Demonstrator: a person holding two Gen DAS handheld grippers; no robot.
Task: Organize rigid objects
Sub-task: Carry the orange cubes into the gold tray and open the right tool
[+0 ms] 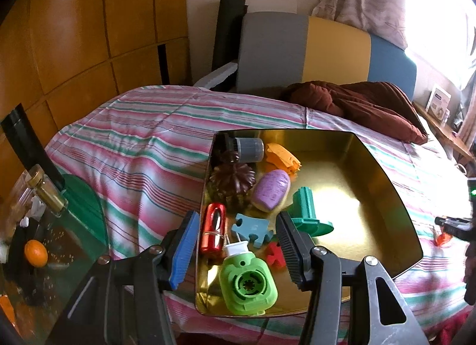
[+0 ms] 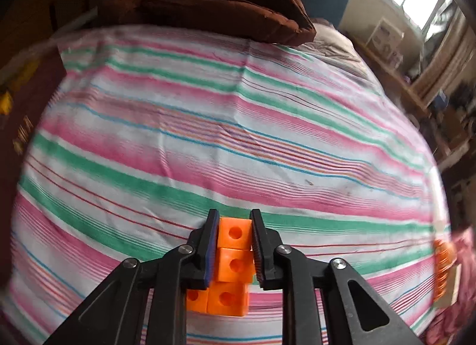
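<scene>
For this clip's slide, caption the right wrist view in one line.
Right gripper shut on an orange plastic piece of linked cubes, held over the pink-and-green striped bedspread.

No text, brand, number or sign can be read in either view. Faint dark markings are seen on the purple oval soap-like piece in the gold metal tray, but they cannot be made out. A white printed box on the wooden shelf by the window is too small and blurred to be read.
</scene>
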